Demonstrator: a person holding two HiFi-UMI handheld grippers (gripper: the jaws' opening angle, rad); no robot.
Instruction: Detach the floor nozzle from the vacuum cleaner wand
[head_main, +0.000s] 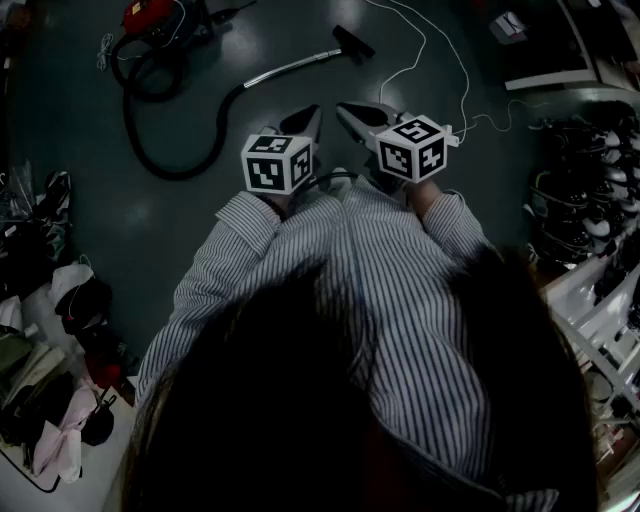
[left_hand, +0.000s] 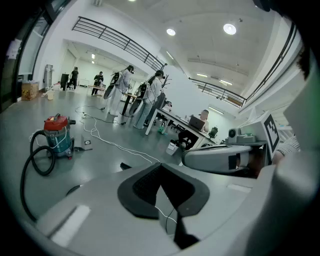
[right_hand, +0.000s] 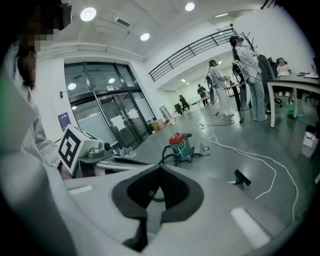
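Note:
On the dark floor ahead lies the silver wand (head_main: 290, 67) with the black floor nozzle (head_main: 353, 42) on its far end. A black hose (head_main: 170, 130) loops back to the red vacuum cleaner (head_main: 150, 15). My left gripper (head_main: 310, 118) and right gripper (head_main: 352, 112) are held side by side in front of my chest, both shut and empty, well short of the wand. The left gripper view shows its shut jaws (left_hand: 161, 172), the vacuum cleaner (left_hand: 56, 134) and the nozzle (left_hand: 125, 166). The right gripper view shows its shut jaws (right_hand: 160, 172), the vacuum cleaner (right_hand: 181, 146) and the nozzle (right_hand: 242, 177).
A white cable (head_main: 440, 60) snakes over the floor right of the nozzle. Racks with shoes (head_main: 590, 200) stand at the right, and bags and clutter (head_main: 50, 330) at the left. Several people (left_hand: 135, 92) stand by desks far off.

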